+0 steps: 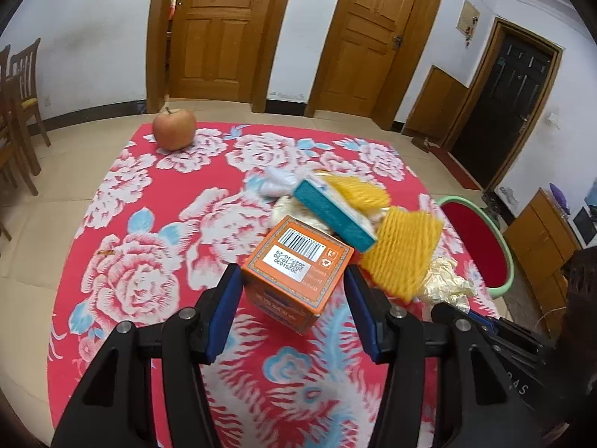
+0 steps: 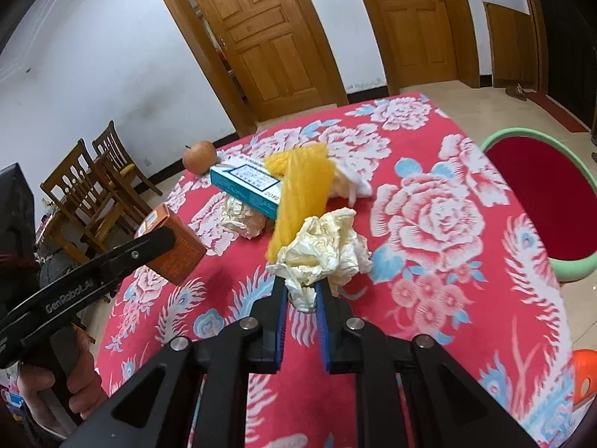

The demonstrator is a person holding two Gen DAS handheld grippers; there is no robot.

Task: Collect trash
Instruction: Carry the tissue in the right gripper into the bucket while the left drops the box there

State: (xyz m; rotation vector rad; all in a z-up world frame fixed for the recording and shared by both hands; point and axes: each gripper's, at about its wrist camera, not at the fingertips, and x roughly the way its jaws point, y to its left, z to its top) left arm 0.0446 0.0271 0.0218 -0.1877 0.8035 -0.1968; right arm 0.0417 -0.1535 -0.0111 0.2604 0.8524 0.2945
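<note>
The left gripper (image 1: pixel 291 280) is open, with its blue pads on each side of the small orange cardboard box (image 1: pixel 298 267) with a barcode on top. There is a gap by each pad, so the box is not squeezed yet. The right gripper (image 2: pixel 302 291) is closed on the crumpled cream plastic wrapper (image 2: pixel 322 250) and holds it by one loose end.

The trash sits in a pile in the middle of the red cloth with white roses (image 1: pixel 149 246). There is a flat teal and white carton (image 2: pixel 244 183), two pieces of yellow foam netting (image 2: pixel 302 194), another cream crumpled wad (image 2: pixel 242 216) and something white and soft (image 1: pixel 278 183) at the back. The round basin with a green rim and red inside (image 2: pixel 541 194) stands just off the right edge of the table, and it is probably where the trash goes.

What could go wrong? The wrapper is thin and only pinched at its tail, so it could slip out when it is carried. It touches the yellow netting and may drag that along. The orange box looks tipped on one corner, so closing on it may twist it or push it away.

The red and yellow apple (image 1: pixel 173 128) at the far corner is not trash and should stay.

The netting is blurry. The print on the teal carton is too small to read. The pile hides what lies under it.
</note>
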